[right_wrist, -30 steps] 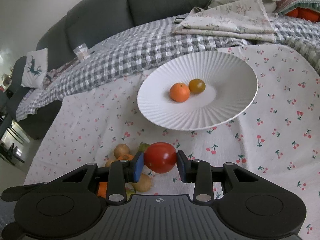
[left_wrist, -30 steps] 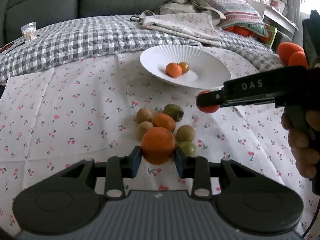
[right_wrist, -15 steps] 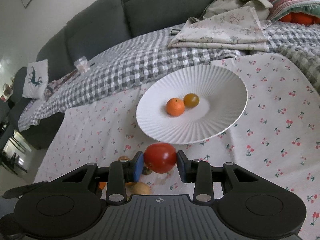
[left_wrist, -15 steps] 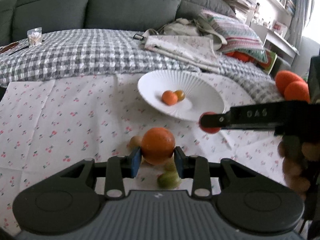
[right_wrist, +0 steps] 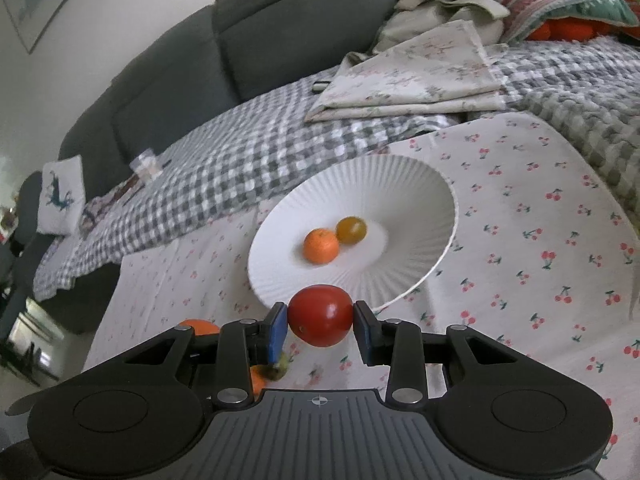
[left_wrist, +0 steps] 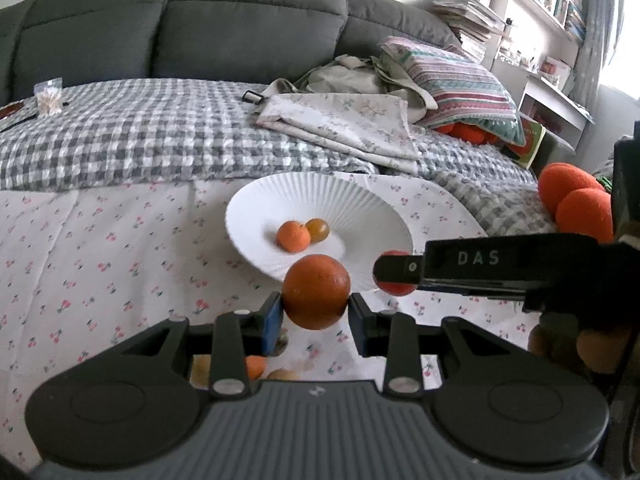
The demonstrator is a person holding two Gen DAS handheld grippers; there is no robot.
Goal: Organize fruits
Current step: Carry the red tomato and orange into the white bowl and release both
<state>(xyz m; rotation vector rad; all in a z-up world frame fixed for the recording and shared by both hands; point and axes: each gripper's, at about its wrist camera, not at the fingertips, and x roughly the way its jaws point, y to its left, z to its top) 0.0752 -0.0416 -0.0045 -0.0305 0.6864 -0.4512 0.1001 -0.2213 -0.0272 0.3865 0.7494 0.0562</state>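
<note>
Cherry-print cloth [right_wrist: 520, 208] is covering the surface where a white plate [right_wrist: 400, 184] is sitting. Left gripper [left_wrist: 316, 308] is clamping an orange [left_wrist: 316, 291] and right gripper [right_wrist: 320, 326] is clamping a tomato [right_wrist: 320, 315], both hovering near the plate's front rim.

Your left wrist view looks forward and downward along its jaws, close above the cherry-print cloth [left_wrist: 100, 248], facing the sofa [left_wrist: 180, 24]. Your right wrist view sits likewise, angled further leftward. Both share the white plate [left_wrist: 360, 200] [right_wrist: 400, 184], near in each; your right gripper [left_wrist: 394, 278] enters the left view's right side.
</note>
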